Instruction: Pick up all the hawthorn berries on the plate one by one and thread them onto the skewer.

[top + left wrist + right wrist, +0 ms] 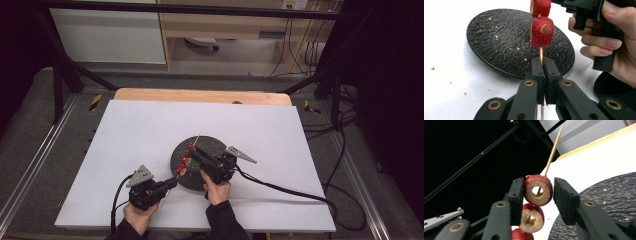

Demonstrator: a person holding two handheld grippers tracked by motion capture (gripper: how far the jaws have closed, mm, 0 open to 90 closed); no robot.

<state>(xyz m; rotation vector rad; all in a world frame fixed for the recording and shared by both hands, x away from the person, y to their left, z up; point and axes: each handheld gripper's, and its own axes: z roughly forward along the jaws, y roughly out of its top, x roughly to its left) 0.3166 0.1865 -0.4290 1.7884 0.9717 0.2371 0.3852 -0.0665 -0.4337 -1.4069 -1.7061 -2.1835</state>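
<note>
**newbie_skewers:** So what's the setup from the high view?

**me:** I've got a claw in each hand over the white surface (150, 130). My left claw (172, 183) sits at the near edge of the black plate (212, 145) and my right claw (192, 150) reaches over the plate. The skewer (196, 141) runs slanted between them with the red fruit rings (186, 159) on it, hanging above the plate.

**newbie_skewers:** And the left gripper view? Is the stick secure?

**me:** Yep. My left claw (543, 65) is fully clamped on the bare bottom of the skewer (540, 53), pads pressed together with the stick between them. The lowest ring (542, 32) sits just above, and there are crumbs on the plate (499, 45). Tip: I'd keep that grip rock steady and not twist, since the thin stick could pivot.

**newbie_skewers:** Right gripper view?

**me:** My right claw (537, 191) straddles the top ring (538, 190). One pad touches it, the other stands a little off, so it's loose around the ring, not squeezing. The skewer's pointed end (554, 150) sticks out well beyond it, with two more rings (531, 218) below. My read: the job is sliding rings off the point. I'd close gently so the soft ring doesn't crush, then pull straight along the stick, not sideways, and stay over the plate so it drops there.
</note>
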